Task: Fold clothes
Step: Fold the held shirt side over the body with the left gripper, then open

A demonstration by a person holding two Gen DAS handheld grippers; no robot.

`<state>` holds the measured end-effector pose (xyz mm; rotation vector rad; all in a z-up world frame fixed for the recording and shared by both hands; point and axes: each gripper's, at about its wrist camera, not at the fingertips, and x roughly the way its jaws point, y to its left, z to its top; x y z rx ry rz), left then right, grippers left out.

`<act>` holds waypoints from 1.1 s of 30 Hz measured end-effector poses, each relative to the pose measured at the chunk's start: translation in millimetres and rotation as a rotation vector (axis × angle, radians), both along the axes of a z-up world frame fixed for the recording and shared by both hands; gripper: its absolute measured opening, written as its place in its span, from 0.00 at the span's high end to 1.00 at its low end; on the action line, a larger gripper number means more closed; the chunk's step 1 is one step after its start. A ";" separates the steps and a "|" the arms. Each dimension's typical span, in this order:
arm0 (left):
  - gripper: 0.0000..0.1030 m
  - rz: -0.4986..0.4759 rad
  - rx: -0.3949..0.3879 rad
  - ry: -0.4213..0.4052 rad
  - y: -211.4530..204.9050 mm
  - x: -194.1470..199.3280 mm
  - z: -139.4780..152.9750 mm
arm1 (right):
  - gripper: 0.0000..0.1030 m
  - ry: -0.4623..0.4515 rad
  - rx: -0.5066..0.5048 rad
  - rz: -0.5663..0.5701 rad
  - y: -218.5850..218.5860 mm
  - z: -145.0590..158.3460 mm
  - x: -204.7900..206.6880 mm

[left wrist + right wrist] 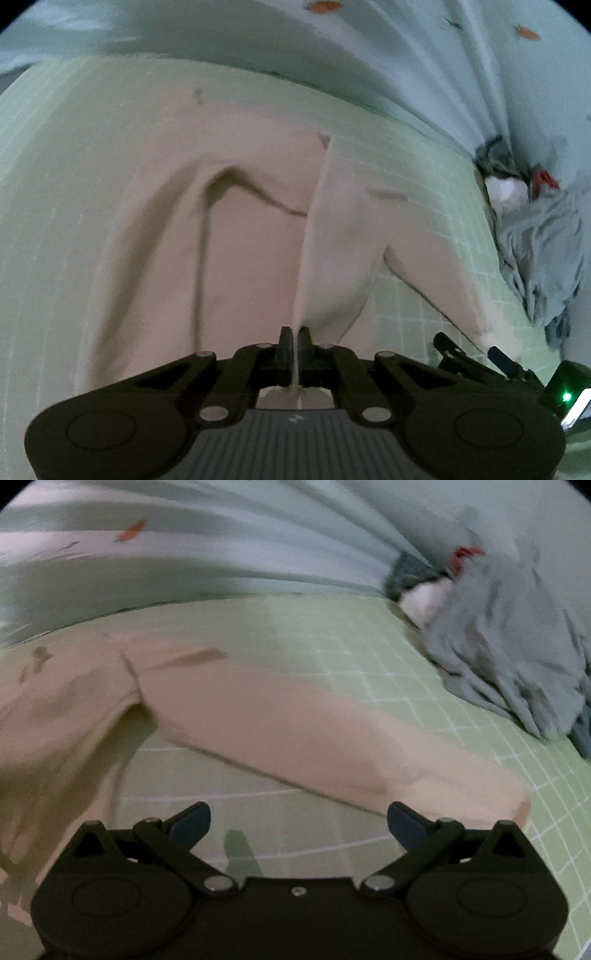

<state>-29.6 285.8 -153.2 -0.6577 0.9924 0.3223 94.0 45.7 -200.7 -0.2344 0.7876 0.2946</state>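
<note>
A pale pink long-sleeved garment (251,221) lies spread on a green gridded mat (436,184). My left gripper (294,338) is shut on a fold of its cloth and lifts it into a ridge. In the right wrist view the garment's sleeve (295,731) stretches across the mat (369,657) just beyond my right gripper (299,823), which is open and empty above the mat. The right gripper also shows at the lower right of the left wrist view (480,354), beside the sleeve's cuff.
A heap of grey clothes (509,635) with a white and a red item lies at the mat's far right; it also shows in the left wrist view (543,236). A pale blue sheet with orange prints (369,55) hangs behind the mat.
</note>
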 end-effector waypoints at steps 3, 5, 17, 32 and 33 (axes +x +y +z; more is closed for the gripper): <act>0.97 0.051 -0.031 -0.003 5.5 -26.0 1.2 | 0.00 -0.008 -0.011 0.053 13.6 5.0 -17.7; 0.97 0.083 -0.062 -0.005 9.4 -43.1 -0.6 | 0.00 -0.007 -0.021 0.084 21.5 5.5 -30.5; 0.97 0.214 -0.135 0.020 24.3 -119.7 -16.5 | 0.00 0.022 -0.061 0.195 51.1 0.1 -85.1; 0.96 0.240 -0.162 0.103 39.8 -156.4 -51.2 | 0.00 0.059 -0.066 0.208 65.8 -4.3 -115.7; 0.96 0.236 -0.157 0.112 39.5 -155.6 -53.0 | 0.00 0.062 -0.064 0.208 66.4 -4.3 -116.9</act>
